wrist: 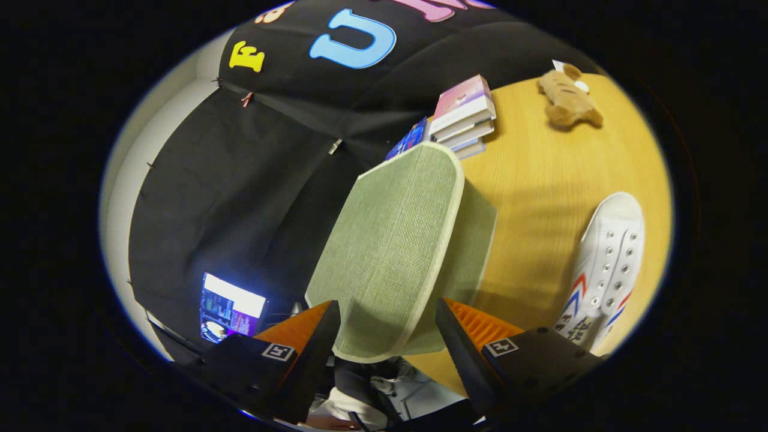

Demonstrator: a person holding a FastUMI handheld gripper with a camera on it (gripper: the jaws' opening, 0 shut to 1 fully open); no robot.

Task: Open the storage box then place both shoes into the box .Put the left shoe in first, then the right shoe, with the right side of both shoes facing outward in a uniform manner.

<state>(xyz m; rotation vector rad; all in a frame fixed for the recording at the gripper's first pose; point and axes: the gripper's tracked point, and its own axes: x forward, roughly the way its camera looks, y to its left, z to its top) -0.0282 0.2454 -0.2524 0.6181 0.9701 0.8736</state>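
Observation:
The storage box's lid (390,240) is green woven fabric with a pale trim. It stands lifted and tilted, and the box body (477,240) shows behind its right edge. My gripper (388,339) is shut on the lid's near edge, with one finger pressing on each side of it. A white shoe (606,264) with red and blue stripes and metal eyelets lies on the wooden table (540,180), right of the box and beyond my right finger. The inside of the box is hidden by the lid.
A stack of books (463,114) lies on the table beyond the box. A brown plush toy (567,99) lies further back to the right. A lit screen (231,309) glows beyond my left finger. A person's clothing (390,384) shows below the lid.

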